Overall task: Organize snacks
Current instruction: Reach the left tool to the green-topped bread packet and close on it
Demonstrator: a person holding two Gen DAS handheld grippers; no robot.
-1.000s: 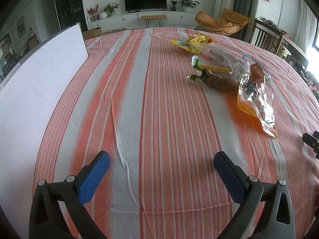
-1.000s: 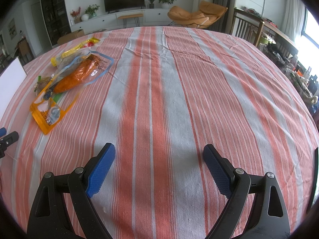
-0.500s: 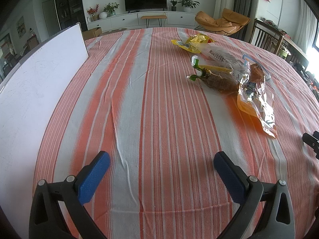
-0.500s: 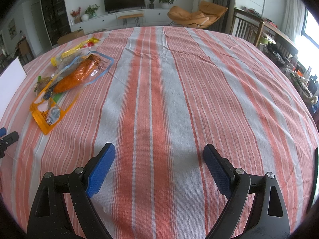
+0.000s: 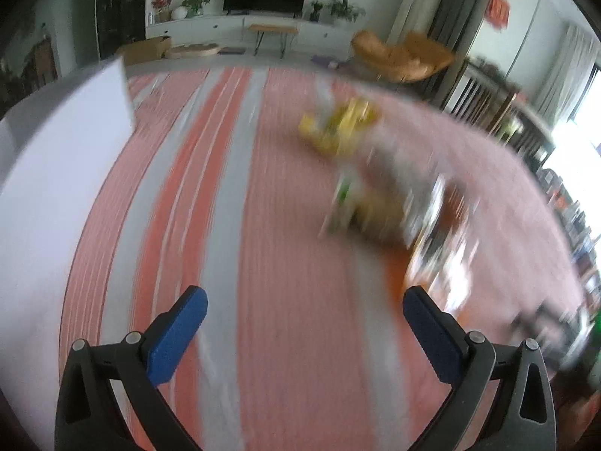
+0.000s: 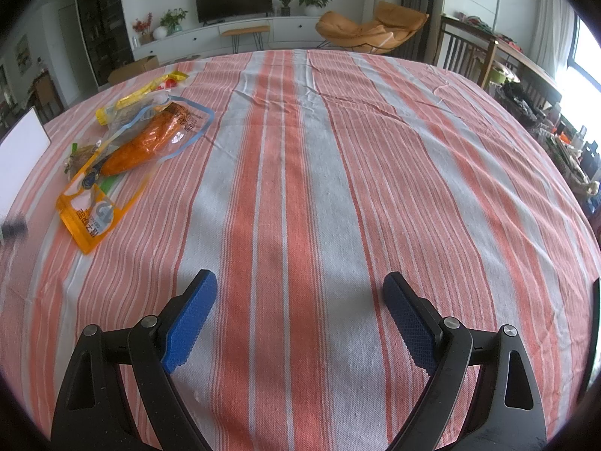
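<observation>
Blue-padded left hand-held gripper [image 5: 304,317] and right hand-held gripper [image 6: 299,293] both gape, empty

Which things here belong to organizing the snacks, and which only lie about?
For the job:
- orange snack bag
- clear bag with blue edge
- yellow packet
- small brown packet

Lying about:
- white board
- striped tablecloth

The left gripper [image 5: 305,306] hangs over the striped tablecloth [image 5: 263,225], its blue-padded jaws wide apart with nothing between them. The view is smeared with motion blur. Beyond the gripper and to its right lies a heap of snack packets [image 5: 375,188], a yellow one farthest. A white board [image 5: 56,173] stands to the gripper's left.
</observation>
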